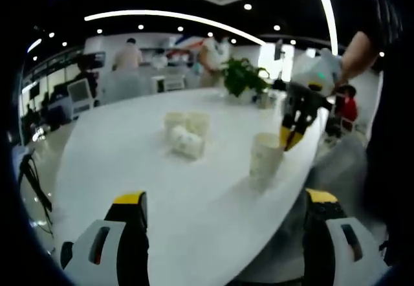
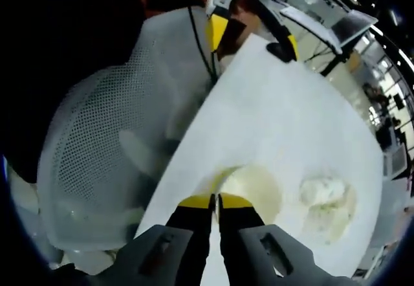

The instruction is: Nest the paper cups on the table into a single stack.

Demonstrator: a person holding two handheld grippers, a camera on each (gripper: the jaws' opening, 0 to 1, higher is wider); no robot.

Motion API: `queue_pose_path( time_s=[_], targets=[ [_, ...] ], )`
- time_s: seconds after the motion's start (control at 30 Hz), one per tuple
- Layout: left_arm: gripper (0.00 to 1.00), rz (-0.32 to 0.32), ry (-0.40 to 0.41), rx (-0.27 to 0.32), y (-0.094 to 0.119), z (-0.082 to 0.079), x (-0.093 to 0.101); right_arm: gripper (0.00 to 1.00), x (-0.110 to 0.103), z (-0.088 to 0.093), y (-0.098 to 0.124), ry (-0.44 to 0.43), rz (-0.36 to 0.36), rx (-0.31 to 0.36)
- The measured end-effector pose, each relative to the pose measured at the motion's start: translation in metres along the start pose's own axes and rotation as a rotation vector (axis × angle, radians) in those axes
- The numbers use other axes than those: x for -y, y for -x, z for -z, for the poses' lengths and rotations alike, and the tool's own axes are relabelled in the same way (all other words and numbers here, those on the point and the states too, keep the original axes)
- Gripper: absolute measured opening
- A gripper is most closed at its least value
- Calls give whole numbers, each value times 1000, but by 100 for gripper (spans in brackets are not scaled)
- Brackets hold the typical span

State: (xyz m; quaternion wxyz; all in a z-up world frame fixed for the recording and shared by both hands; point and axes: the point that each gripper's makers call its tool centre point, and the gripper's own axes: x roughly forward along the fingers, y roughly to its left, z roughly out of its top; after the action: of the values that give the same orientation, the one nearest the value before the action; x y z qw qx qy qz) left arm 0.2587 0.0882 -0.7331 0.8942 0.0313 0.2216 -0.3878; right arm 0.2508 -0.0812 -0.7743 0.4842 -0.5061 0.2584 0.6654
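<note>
Paper cluster: pale paper cups [image 1: 185, 134] huddle at about 11 o'clock of the left gripper view on the white worktop [image 1: 129, 163], some upright, one seemingly on its side.
Left gripper: the left gripper [image 1: 226, 234] hovers low at 6 o'clock, fingers wide apart and empty.
Lone cup: an upright cup [image 1: 265, 158] stands near the worktop's edge, at about 2 o'clock.
Right gripper: the right gripper [image 1: 292, 137] meets that cup's rim; in the right gripper view its fingers [image 2: 197, 203] sit nearly together, apparently pinching the rim.
Handling: likely light, thin-walled and easily crushed; a gentle pinch at the stiffer rolled rim suits best.
Writing: none can be read on any cup.
</note>
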Motion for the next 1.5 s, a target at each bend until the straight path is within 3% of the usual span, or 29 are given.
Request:
queue_pose_path(
  time_s=[0.23,0.77,1.07,1.33,1.5],
  targets=[
    [99,1,9,2,0,1,0,10,1,-1,-1,-22,-7,0],
    [99,-1,6,8,1,1,-1,13,-1,1,-3,-54,-12,4],
    [99,12,0,6,-1,0,2,24,4,-10,12,-148,15,74],
    [99,10,0,9,-2,1,1,39,10,-8,24,-191,68,105],
    [99,12,3,10,-2,1,1,45,25,1,38,-240,130,112]
  ],
)
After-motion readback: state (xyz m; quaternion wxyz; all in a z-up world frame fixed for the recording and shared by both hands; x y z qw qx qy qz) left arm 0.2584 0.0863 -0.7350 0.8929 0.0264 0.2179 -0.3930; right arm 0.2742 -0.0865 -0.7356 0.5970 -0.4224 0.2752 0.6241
